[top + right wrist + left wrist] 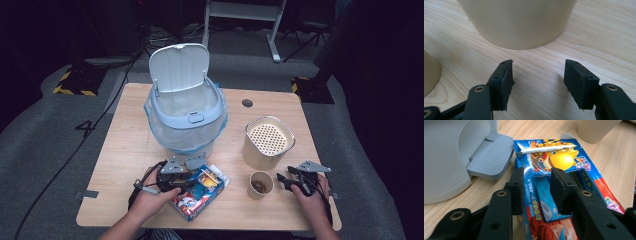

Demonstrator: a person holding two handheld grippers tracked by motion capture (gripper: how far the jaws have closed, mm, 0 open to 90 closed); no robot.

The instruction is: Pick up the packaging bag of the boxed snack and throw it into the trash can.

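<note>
From above: a person at a wooden table [125,150] works two handheld grippers. The left gripper [186,181] is down on a flattened, colourful carton [202,192] lying near the front edge, just in front of a pale blue bin [186,112] whose lid stands open and whose liner is folded over the rim. The right gripper [286,181] rests on the table to the right, beside a small paper cup [261,185] with something brown inside; a taller cream container [268,142] with a perforated top stands behind the cup.

Left gripper view: the black jaws straddle the carton's [554,162] near end, one at its left edge, the other over the printed face. Whether the pads already pinch the card cannot be told. The bin's grey pedal [490,157] sits just left of the carton.

Right gripper view: the jaws stand apart over bare wood with nothing between them, pointing at the base of the cream container [519,22]; the cup's side [430,72] shows at the left edge.

By the look of it the job is clearing rubbish into the bin: the lid is up and the carton reached, but it is still flat on the table, and the lift and drop remain, as does the cup.
</note>
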